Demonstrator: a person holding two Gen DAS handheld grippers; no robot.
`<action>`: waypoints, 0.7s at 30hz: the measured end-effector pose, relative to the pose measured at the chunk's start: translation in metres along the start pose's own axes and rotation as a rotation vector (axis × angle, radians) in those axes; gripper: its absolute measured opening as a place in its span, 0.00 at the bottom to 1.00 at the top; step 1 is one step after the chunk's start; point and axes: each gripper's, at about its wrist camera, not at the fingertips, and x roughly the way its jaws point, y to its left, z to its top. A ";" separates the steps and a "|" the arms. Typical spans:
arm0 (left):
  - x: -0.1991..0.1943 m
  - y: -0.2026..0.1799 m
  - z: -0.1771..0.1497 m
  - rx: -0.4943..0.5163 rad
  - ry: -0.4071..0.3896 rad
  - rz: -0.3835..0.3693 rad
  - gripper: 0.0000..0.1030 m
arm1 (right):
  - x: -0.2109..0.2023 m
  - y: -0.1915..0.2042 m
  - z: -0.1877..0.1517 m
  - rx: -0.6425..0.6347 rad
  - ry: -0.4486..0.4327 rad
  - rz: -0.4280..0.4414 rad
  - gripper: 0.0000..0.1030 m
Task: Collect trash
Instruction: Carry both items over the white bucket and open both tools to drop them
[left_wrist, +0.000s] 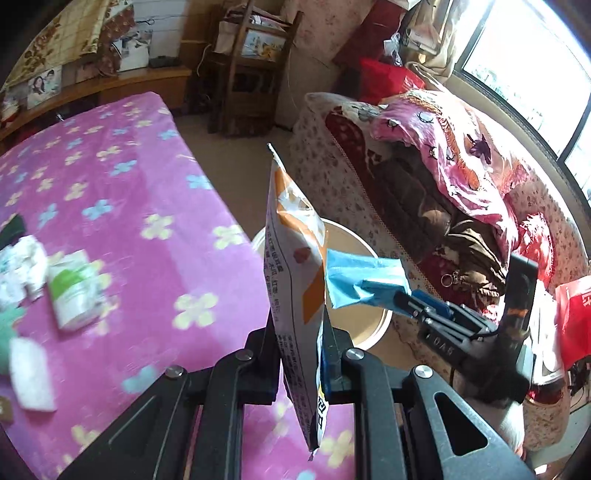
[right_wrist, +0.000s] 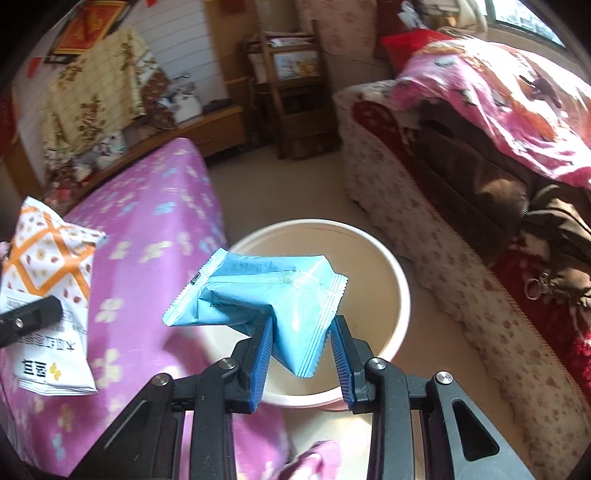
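Left gripper (left_wrist: 299, 363), clamped on an upright orange-and-white snack bag (left_wrist: 295, 266); right gripper (right_wrist: 301, 345), pinching a crumpled blue wrapper (right_wrist: 258, 295) above the cream bin (right_wrist: 400, 295); bed (left_wrist: 129, 206) at nine o'clock holds further wrappers (left_wrist: 74, 295).

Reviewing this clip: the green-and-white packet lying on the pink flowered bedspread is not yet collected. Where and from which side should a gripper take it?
Grip the green-and-white plastic packet across its narrow width near the middle, coming down from above. It lies flat on the pink flowered bedspread, longer than it is wide, so only its long side edges fit between the fingers. White crumpled wrappers crowd its left side, so the approach looks freer from the right. The view is blurred.
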 end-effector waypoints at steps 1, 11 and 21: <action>0.007 -0.003 0.003 -0.003 0.003 -0.003 0.17 | 0.006 -0.005 0.001 0.004 0.005 -0.019 0.33; 0.048 -0.026 0.023 -0.025 0.014 -0.018 0.48 | 0.031 -0.034 0.003 0.069 0.038 -0.092 0.36; 0.043 -0.016 0.016 -0.049 0.011 0.014 0.55 | 0.034 -0.037 0.000 0.135 0.048 0.006 0.38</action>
